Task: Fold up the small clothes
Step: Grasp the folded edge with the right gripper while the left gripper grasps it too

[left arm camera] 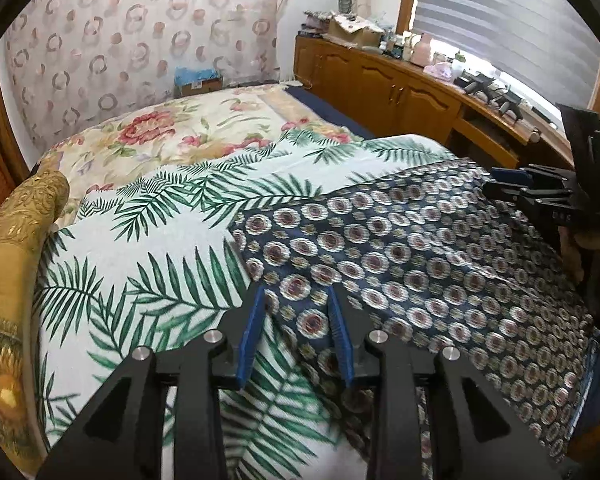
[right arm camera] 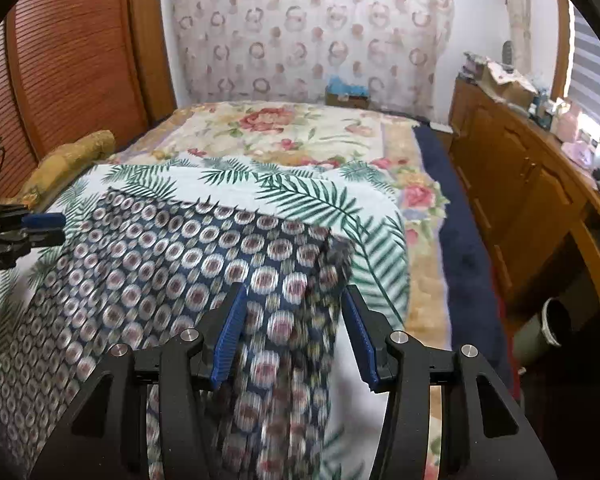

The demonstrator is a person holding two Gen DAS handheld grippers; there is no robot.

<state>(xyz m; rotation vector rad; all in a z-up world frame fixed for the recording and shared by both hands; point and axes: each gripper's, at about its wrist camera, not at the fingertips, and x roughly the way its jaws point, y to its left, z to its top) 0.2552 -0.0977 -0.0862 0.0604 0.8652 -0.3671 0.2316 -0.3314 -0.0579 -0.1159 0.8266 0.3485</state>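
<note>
A navy cloth [left arm camera: 420,248] printed with round medallions lies spread on the bed, over a white sheet with green palm leaves [left arm camera: 140,240]. My left gripper [left arm camera: 296,292] is open at the cloth's near left corner. The cloth's edge lies between its blue pads [left arm camera: 252,336], which do not press on it. In the right wrist view the same cloth [right arm camera: 180,256] has a folded, blurred edge hanging between the pads of my right gripper [right arm camera: 294,292], which stands open and wide of it. Each gripper shows at the side of the other's view: right gripper [left arm camera: 512,184], left gripper [right arm camera: 40,226].
A floral blanket [left arm camera: 160,136] covers the far half of the bed. A yellow pillow [left arm camera: 20,220] lies along the left edge. A cluttered wooden cabinet [right arm camera: 512,184] runs along the right, with a bin [right arm camera: 548,328] on the floor beside the bed. A cardboard box [left arm camera: 198,80] sits at the far wall.
</note>
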